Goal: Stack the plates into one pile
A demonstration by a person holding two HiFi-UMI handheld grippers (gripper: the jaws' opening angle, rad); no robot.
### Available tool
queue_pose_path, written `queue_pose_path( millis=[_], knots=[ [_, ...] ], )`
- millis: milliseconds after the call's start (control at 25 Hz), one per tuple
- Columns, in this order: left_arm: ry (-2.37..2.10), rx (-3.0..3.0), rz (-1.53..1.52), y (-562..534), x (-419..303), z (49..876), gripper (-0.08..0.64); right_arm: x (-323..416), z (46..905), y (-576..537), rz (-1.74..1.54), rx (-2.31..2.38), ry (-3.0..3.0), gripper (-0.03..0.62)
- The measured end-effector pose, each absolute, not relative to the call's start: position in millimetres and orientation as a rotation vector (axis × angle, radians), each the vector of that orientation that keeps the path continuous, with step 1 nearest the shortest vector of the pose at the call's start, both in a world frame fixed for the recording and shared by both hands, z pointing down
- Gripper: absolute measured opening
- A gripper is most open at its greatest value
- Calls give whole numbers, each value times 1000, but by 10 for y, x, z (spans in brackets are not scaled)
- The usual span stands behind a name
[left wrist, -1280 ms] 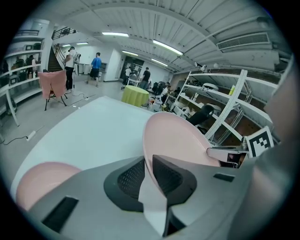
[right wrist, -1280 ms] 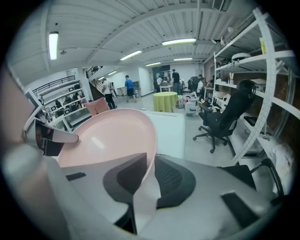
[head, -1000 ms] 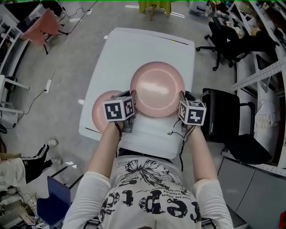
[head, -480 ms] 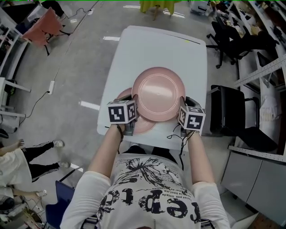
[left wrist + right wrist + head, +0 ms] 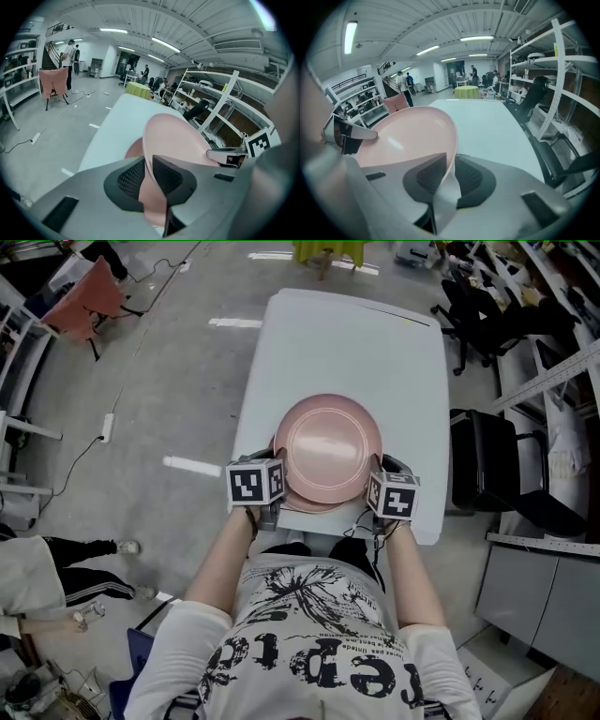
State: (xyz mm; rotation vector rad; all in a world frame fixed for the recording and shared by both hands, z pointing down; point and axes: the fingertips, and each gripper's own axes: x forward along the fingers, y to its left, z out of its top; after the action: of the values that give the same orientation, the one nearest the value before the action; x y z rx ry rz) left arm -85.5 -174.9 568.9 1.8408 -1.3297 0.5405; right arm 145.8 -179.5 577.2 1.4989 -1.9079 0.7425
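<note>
A pink plate (image 5: 328, 451) hangs level over the near end of the white table (image 5: 375, 343), gripped at both sides. My left gripper (image 5: 277, 486) is shut on the plate's left rim (image 5: 161, 140), which runs between its two dark pads. My right gripper (image 5: 373, 486) is shut on the right rim (image 5: 417, 136) in the same way. A second pink plate (image 5: 134, 149) lies on the table right beneath the held one. In the head view only a thin sliver of it (image 5: 298, 508) shows at the near edge.
A black office chair (image 5: 497, 474) stands close to the table's right side, with metal shelving (image 5: 562, 381) beyond it. A pink cloth on a stand (image 5: 89, 292) is at the far left. Someone's legs (image 5: 66, 568) show on the floor at left.
Both grippers have carried the held plate to the left and nearer, from beside the second plate to directly over it. The lower plate is now almost wholly covered.
</note>
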Motion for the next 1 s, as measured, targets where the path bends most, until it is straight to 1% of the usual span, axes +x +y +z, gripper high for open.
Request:
queue_pose_path(
  millis=[320,640,1000],
  knots=[
    [-1372,1806,614,-1601,-1156,5921,51,1176,6044,-1520,825,1533,-1862,63],
    [-1420,1868,736,-1613,-1156,6111,66,1160,6134,-1523,731,1560,-1814,66],
    [-1508,1894,857,-1628,-1156,6103,82,1222,6193,-1488,730,1565,-1755,67]
  ],
)
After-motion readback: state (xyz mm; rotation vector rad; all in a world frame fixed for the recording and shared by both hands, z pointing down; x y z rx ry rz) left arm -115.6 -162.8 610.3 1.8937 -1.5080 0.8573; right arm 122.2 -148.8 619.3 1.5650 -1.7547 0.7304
